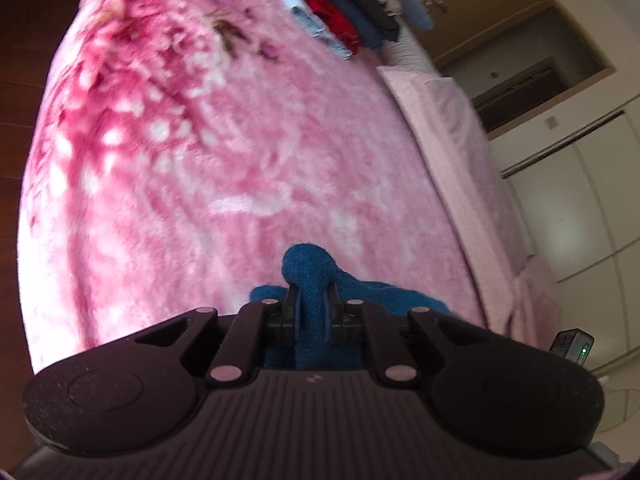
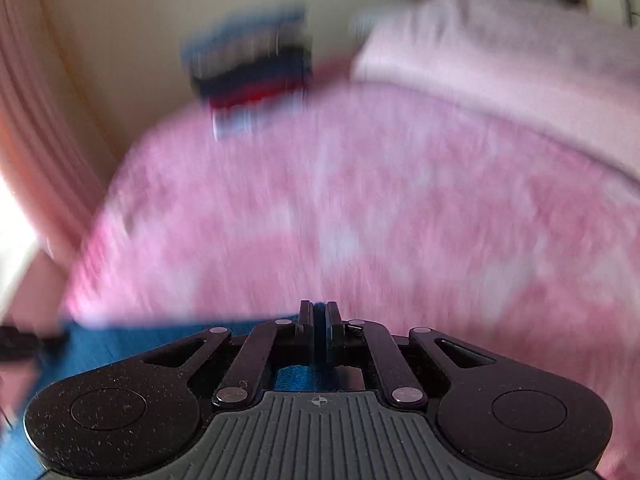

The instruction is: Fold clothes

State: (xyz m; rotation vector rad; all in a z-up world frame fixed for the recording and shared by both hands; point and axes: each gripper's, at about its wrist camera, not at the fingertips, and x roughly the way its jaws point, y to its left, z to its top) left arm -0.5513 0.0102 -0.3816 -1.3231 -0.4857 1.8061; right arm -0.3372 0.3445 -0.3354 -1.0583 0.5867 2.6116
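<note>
The bed (image 1: 248, 184) carries everything here, covered with a thick pink fleece blanket (image 1: 168, 128) of soft, fluffy pile with darker flower patterns, and a paler pink sheet (image 1: 440, 120) runs along its far side edge. At the far end of the bed you can see a stack of folded clothes (image 1: 344, 12) in red, blue and dark colours; in the right wrist view this stack is blurred. The thing you work on is the blue garment (image 1: 384, 292), a fuzzy, towel-like fabric lying at the near edge of the bed, directly under and between your two tools. Your left gripper (image 1: 313, 300) is closed almost fully on a bunched fold of this garment, which stands up in a rounded lump above the fingertips (image 1: 294, 300). Your right gripper (image 2: 319, 316) is closed tight, with only a thin strip of the blue fabric visible between its fingers, and more blue cloth spreads to its left. So the cloth seems stretched between both hands, its long axis running from one gripper to the other. I think the next move is to carry this held edge forward over the blanket; keep both hands level, so the edge stays straight.
</note>
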